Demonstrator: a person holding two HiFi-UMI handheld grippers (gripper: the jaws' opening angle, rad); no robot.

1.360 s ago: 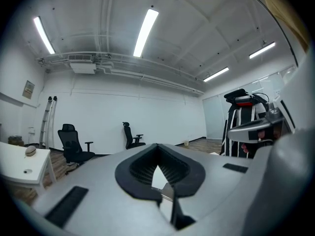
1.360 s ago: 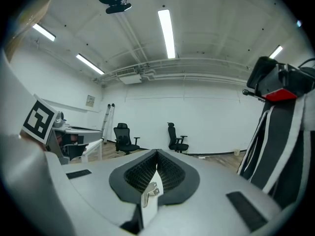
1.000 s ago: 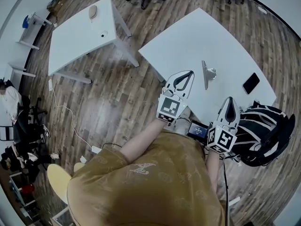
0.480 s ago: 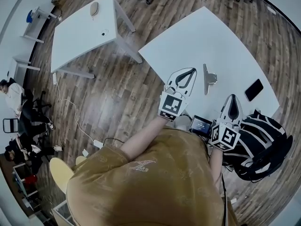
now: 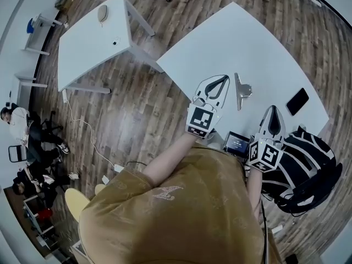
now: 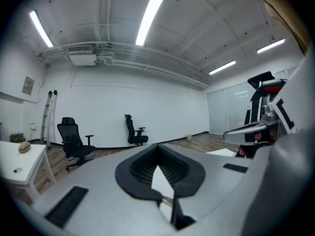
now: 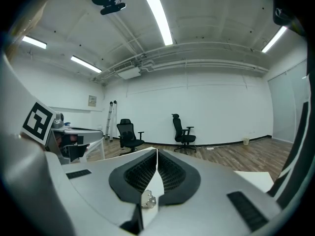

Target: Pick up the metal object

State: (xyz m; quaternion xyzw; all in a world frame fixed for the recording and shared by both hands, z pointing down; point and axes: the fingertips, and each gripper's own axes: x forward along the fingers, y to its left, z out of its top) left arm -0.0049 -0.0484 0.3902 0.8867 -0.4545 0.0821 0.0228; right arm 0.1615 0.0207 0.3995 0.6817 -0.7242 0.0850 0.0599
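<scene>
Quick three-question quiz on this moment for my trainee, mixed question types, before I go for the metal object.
1. True or false: the left hand-held gripper grips the metal object.
2. Where does the metal object lie? A: on the white table. B: on the floor. C: on the backpack.
3. Fill in: the jaws of the right hand-held gripper are ____, with nothing between them.

Key: 1 false, since its jaws are shut and empty, beside the object. 2 A. 3 shut.
</scene>
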